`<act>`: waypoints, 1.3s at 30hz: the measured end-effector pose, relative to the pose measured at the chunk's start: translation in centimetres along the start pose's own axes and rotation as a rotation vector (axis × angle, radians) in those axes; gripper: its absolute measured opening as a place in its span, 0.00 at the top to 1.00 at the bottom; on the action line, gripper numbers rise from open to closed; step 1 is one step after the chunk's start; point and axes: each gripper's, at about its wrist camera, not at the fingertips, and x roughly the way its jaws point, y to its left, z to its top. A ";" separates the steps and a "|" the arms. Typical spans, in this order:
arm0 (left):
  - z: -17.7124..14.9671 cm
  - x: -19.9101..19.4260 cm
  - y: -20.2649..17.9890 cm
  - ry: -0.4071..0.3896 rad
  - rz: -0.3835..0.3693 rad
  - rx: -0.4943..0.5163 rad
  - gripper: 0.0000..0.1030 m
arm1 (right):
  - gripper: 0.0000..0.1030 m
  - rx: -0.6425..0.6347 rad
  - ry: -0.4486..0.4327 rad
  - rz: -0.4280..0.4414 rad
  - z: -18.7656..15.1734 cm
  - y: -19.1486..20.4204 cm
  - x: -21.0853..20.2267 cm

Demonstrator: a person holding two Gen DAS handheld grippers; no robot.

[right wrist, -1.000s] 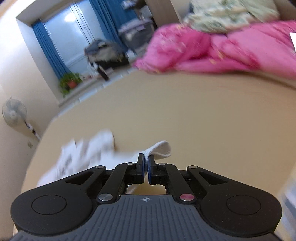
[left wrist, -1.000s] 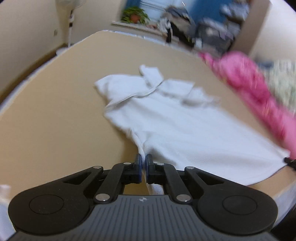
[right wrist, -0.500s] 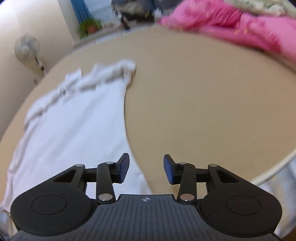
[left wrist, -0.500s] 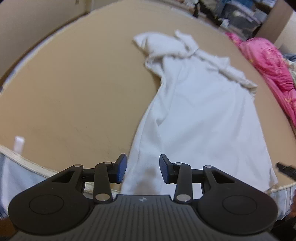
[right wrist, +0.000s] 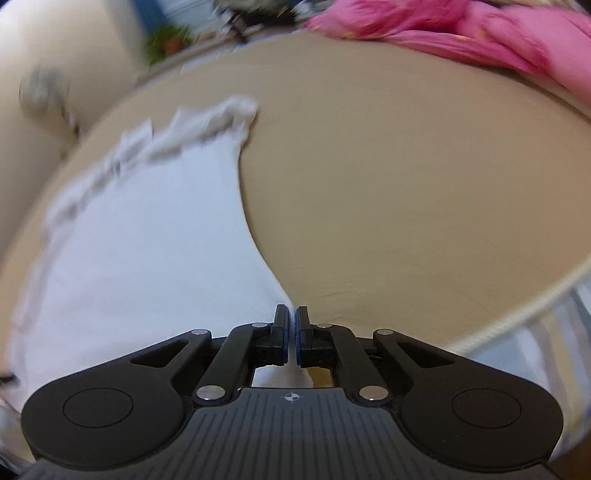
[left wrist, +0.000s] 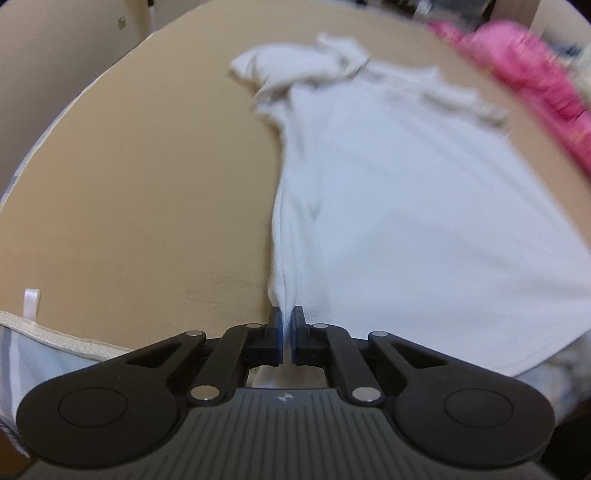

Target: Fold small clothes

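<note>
A small white shirt (left wrist: 413,192) lies spread on the tan table, collar and sleeves at the far end, hem toward me. My left gripper (left wrist: 286,314) is shut on the shirt's near left hem corner at the table's front edge. In the right wrist view the same shirt (right wrist: 147,236) lies to the left, and my right gripper (right wrist: 291,314) is shut on its near right hem corner. The pinched cloth shows between both pairs of pads.
The tan table (left wrist: 129,184) has a white piped front edge (right wrist: 517,314). A heap of pink cloth (left wrist: 535,74) lies at the far right, also in the right wrist view (right wrist: 480,33). A fan (right wrist: 44,88) stands by the far left wall.
Half a second ago both grippers were open just short of the hem. Both have since moved forward and closed on the shirt's near corners.
</note>
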 end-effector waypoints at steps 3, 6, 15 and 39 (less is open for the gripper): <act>-1.4 -2.3 0.0 0.004 -0.001 0.042 0.96 | 0.98 -0.025 -0.012 -0.068 -0.5 -0.6 -2.7; -2.5 -1.6 -0.1 0.093 0.006 0.059 0.95 | 0.97 -0.075 0.070 -0.170 -2.0 -0.7 -1.8; 1.1 -2.3 -3.3 -0.139 -0.041 0.103 0.85 | 0.72 -0.157 -0.129 -0.085 0.2 4.1 2.1; 15.9 8.4 -4.4 -0.166 -0.049 -0.064 0.85 | 0.58 -0.692 -0.147 0.117 15.1 26.7 21.9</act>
